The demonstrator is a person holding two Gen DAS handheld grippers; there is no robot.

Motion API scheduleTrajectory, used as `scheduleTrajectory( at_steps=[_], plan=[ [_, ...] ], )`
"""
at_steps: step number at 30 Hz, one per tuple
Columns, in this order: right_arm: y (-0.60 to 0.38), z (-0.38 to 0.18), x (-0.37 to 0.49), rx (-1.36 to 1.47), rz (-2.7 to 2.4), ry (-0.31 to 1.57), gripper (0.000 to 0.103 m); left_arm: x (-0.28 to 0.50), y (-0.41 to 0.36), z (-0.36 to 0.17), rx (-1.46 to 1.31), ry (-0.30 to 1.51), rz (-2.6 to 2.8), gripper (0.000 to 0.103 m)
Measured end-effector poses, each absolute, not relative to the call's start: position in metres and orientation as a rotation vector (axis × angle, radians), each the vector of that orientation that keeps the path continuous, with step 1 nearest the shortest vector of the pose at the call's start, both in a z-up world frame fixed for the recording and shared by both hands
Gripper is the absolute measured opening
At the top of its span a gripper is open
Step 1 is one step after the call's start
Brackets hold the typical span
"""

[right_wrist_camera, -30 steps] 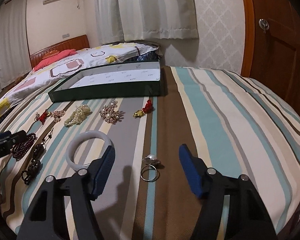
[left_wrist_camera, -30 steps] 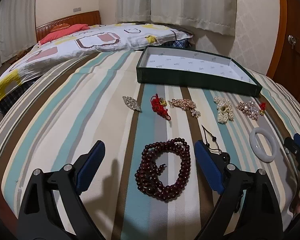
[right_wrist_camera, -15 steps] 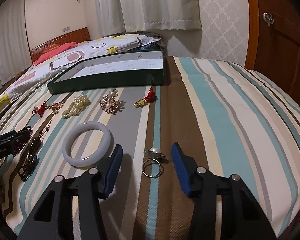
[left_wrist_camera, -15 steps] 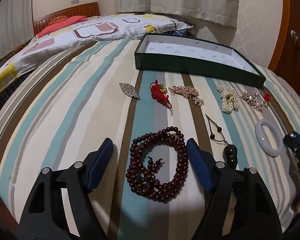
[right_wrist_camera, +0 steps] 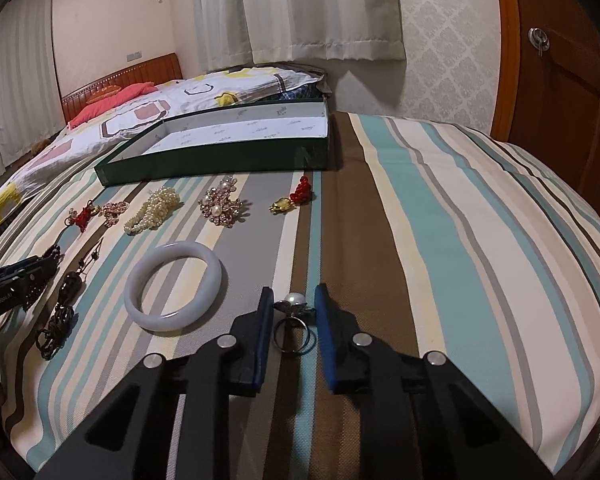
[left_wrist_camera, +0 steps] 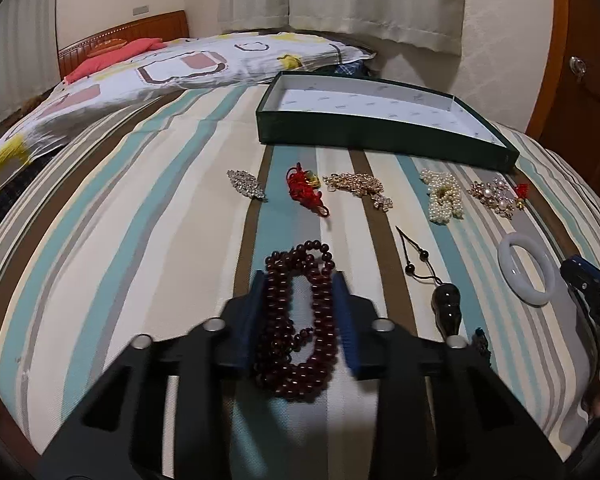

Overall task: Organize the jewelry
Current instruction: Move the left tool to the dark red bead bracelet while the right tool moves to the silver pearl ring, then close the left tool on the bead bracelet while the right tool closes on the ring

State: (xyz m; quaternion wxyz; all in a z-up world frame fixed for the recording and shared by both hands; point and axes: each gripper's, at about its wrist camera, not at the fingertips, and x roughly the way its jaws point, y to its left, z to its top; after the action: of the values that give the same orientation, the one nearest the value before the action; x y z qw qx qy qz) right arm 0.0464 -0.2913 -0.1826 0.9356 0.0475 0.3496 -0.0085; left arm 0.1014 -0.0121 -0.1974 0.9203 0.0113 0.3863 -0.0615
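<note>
My left gripper (left_wrist_camera: pixel 299 280) is shut on the dark red bead necklace (left_wrist_camera: pixel 300 320), which lies bunched on the striped bedspread between the blue pads. My right gripper (right_wrist_camera: pixel 293 294) has closed on the pearl ring (right_wrist_camera: pixel 293 316), its pads touching both sides. An open green box (left_wrist_camera: pixel 380 120) with a white inside sits at the back; it also shows in the right wrist view (right_wrist_camera: pixel 228 148). A white bangle (right_wrist_camera: pixel 174 285) lies left of the right gripper.
A row of jewelry lies before the box: a crystal brooch (left_wrist_camera: pixel 247 185), a red knot charm (left_wrist_camera: pixel 306 192), a gold chain (left_wrist_camera: pixel 358 188), a pearl bunch (left_wrist_camera: pixel 444 196), a pearl brooch (right_wrist_camera: pixel 220 206), a red-and-gold charm (right_wrist_camera: pixel 294 199). A black gourd pendant (left_wrist_camera: pixel 444 306) lies right of the beads.
Both grippers have moved forward and down and closed: the left onto the red bead necklace, the right onto the pearl ring.
</note>
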Motion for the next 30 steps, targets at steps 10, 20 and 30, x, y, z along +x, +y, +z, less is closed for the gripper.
scheduleTrajectory(
  at_steps=[10,20,30],
  plan=[
    [-0.292,-0.177,0.045,0.105,-0.018,0.698,0.022,0.098,-0.009,-0.19,0.002,0.761,-0.138,0.017],
    [-0.288,-0.16,0.045,0.109,-0.013,0.659,0.022,0.096,-0.009,-0.174,-0.012,0.705,-0.163,0.006],
    [-0.286,-0.161,0.045,0.115,-0.01,0.661,0.022,0.095,-0.008,-0.171,-0.016,0.699,-0.166,0.006]
  ],
)
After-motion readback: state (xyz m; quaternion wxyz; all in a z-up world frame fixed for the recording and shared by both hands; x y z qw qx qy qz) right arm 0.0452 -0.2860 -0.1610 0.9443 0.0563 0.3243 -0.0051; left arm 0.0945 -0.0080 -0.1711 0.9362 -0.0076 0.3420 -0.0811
